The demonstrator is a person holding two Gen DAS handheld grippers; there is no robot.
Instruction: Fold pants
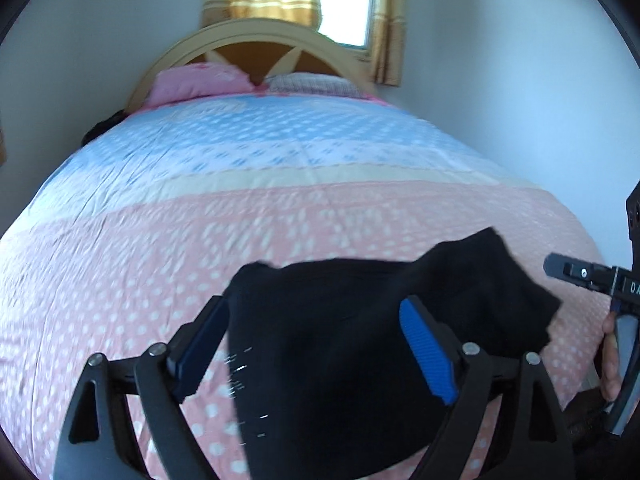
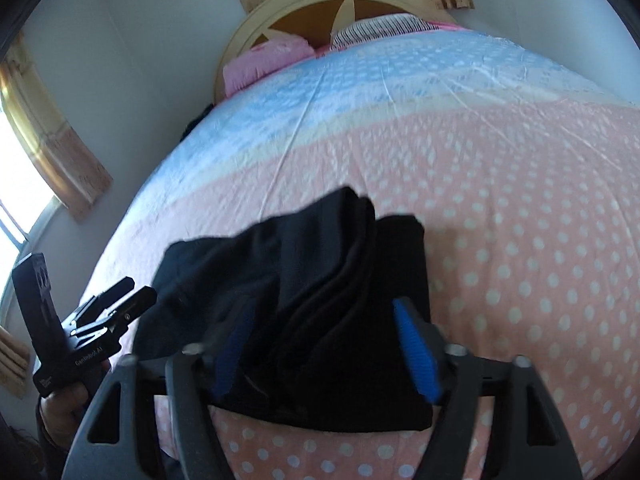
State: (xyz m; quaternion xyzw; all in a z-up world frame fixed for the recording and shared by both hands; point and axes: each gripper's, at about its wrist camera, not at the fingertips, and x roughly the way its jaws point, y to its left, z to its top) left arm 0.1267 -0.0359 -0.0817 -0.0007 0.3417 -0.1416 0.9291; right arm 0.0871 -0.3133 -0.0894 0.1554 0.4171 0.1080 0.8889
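The black pants (image 1: 340, 340) lie folded in a compact bundle on the pink polka-dot bedspread (image 1: 160, 260) near the bed's foot. My left gripper (image 1: 312, 344) is open, its blue pads either side of the bundle's left part, holding nothing. In the right wrist view the pants (image 2: 320, 300) show stacked folds, and my right gripper (image 2: 324, 344) is open above them. The left gripper shows in the right wrist view (image 2: 120, 300) at the bundle's left. The right gripper shows in the left wrist view (image 1: 560, 268) at the far right.
The bedspread turns blue (image 1: 260, 136) toward the headboard (image 1: 256, 48). A pink pillow (image 1: 196, 84) and a checked pillow (image 1: 312, 82) lie at the head. A curtained window (image 1: 348, 0) is behind. White walls flank the bed.
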